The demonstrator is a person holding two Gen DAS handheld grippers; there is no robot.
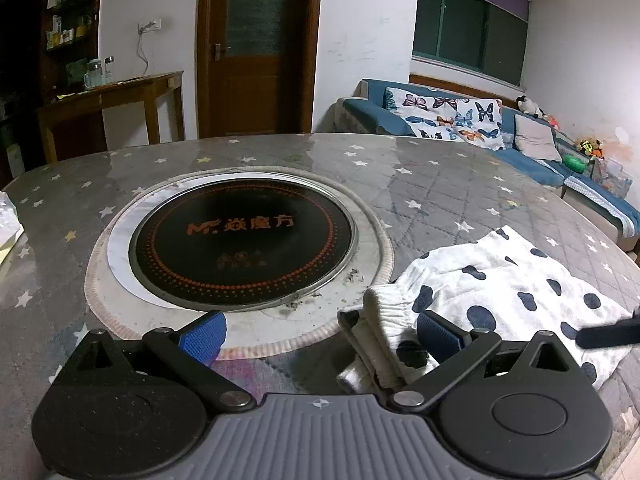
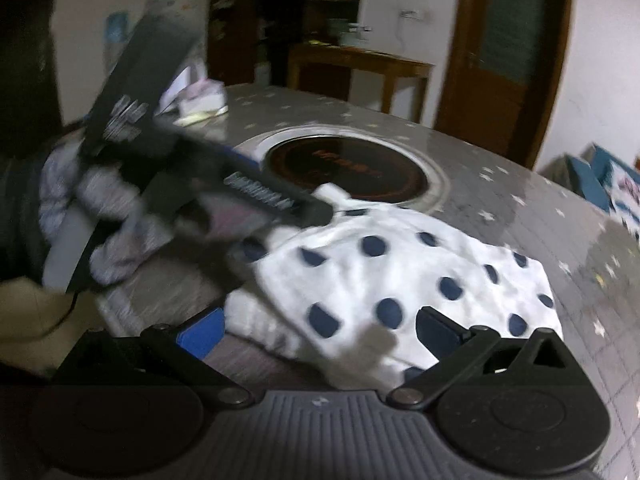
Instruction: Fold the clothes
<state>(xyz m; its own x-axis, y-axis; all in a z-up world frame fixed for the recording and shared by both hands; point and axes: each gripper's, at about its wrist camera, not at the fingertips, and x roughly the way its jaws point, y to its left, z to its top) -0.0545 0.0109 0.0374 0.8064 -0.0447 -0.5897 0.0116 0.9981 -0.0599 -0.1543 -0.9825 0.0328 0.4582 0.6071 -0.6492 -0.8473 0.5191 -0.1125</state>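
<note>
My left gripper (image 1: 320, 334) is spread wide, the spotted garment (image 1: 500, 280) bunched between its fingers beside the round cooktop (image 1: 244, 236). My right gripper (image 2: 320, 330) hangs spread over the same cloth.

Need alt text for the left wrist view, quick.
The left hand-held gripper, jaws open, hovers at the ribbed cuff of a white navy-spotted garment on a star-patterned grey table cover; a black round cooktop sits beyond.

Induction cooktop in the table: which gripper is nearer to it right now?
Left. The left gripper sits open at the cooktop surround's near edge. The right gripper is open over the spotted garment, which lies between it and the cooktop.
</note>
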